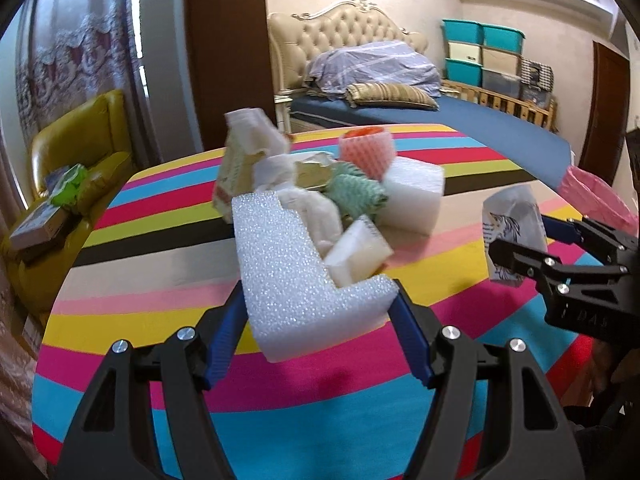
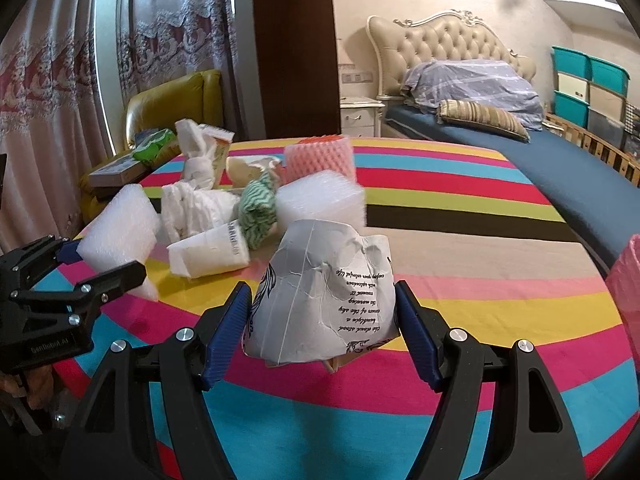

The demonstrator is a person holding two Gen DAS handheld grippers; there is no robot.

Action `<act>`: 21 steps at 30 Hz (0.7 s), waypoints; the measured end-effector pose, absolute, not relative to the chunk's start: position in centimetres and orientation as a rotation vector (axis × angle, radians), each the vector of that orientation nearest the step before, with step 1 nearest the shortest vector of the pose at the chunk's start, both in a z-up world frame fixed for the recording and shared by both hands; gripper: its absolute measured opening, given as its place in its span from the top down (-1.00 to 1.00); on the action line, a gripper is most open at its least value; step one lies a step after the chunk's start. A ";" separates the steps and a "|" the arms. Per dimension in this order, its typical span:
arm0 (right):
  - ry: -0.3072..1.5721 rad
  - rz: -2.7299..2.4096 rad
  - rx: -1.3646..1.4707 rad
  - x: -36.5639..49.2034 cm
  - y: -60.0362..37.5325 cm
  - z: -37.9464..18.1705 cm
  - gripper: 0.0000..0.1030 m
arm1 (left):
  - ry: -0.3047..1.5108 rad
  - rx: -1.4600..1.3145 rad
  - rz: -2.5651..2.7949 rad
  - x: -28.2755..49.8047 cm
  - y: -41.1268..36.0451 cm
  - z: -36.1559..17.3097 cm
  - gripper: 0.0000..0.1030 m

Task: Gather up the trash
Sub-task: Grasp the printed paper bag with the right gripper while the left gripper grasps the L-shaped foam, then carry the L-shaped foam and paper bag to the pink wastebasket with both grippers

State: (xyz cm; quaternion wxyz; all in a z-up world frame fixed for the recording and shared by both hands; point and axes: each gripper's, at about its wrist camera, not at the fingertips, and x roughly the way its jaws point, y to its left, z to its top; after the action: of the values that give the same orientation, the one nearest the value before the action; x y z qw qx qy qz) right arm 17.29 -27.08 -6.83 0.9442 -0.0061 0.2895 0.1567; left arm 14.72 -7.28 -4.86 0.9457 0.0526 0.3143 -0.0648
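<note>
The left gripper [image 1: 318,312] pinches an L-shaped block of beaded white foam [image 1: 296,276] above a striped tablecloth [image 1: 160,280]. The right gripper [image 2: 324,312] clamps a crumpled printed paper bag [image 2: 320,292]. Netted foam sleeves and tissue are heaped at 12 o'clock of the foam. Only the right view shows the bag's script.

Two close wrist views, shared striped table [image 1: 280,420]
</note>
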 end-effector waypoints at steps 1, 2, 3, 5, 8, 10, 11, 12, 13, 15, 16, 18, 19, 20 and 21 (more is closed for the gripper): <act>0.585 0.313 -0.012 17.2 -27.4 -6.7 -0.33 | 0.642 0.115 -0.139 14.8 -7.6 -4.8 -0.30; 0.578 0.304 -0.013 17.2 -27.7 -6.6 -0.33 | 0.643 0.130 -0.148 15.0 -8.3 -4.8 -0.30; 0.571 0.293 -0.012 17.2 -28.2 -6.5 -0.33 | 0.642 0.139 -0.152 15.1 -8.6 -4.8 -0.30; 0.566 0.281 -0.005 17.2 -28.9 -6.4 -0.33 | 0.640 0.155 -0.168 15.4 -9.7 -4.7 -0.30; 0.558 0.252 0.003 17.0 -30.1 -6.3 -0.33 | 0.635 0.169 -0.186 15.7 -10.7 -4.6 -0.30; 0.553 0.234 0.011 17.0 -31.0 -6.3 -0.33 | 0.627 0.180 -0.198 16.0 -11.7 -4.6 -0.30; 0.552 0.228 0.014 17.0 -31.4 -6.2 -0.33 | 0.625 0.183 -0.202 16.1 -12.0 -4.5 -0.30; 0.548 0.218 0.020 17.0 -31.9 -6.2 -0.33 | 0.623 0.186 -0.209 16.3 -12.3 -4.5 -0.30; 0.544 0.207 0.024 17.0 -32.4 -6.1 -0.33 | 0.619 0.189 -0.219 16.5 -12.9 -4.5 -0.30; 0.536 0.190 0.028 16.9 -33.0 -6.1 -0.33 | 0.615 0.194 -0.232 16.7 -13.5 -4.4 -0.30; 0.532 0.181 0.029 16.9 -33.4 -6.0 -0.33 | 0.612 0.198 -0.238 16.8 -13.9 -4.3 -0.30; 0.524 0.162 0.035 16.7 -34.1 -5.9 -0.33 | 0.606 0.203 -0.260 17.1 -14.8 -4.3 -0.30; 0.519 0.152 0.039 16.6 -34.6 -5.9 -0.33 | 0.605 0.206 -0.268 17.3 -15.2 -4.2 -0.30; 0.516 0.144 0.040 16.5 -34.9 -5.9 -0.33 | 0.602 0.210 -0.281 17.4 -15.8 -4.2 -0.30; 0.511 0.132 0.043 16.5 -35.4 -5.8 -0.33 | 0.600 0.213 -0.289 17.5 -16.2 -4.2 -0.30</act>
State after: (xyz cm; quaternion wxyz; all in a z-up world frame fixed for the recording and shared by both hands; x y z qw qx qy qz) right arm 16.50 -35.37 -5.78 0.9651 0.0210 0.2526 0.0654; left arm 17.50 -16.22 -4.21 0.9395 0.1043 0.2939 -0.1417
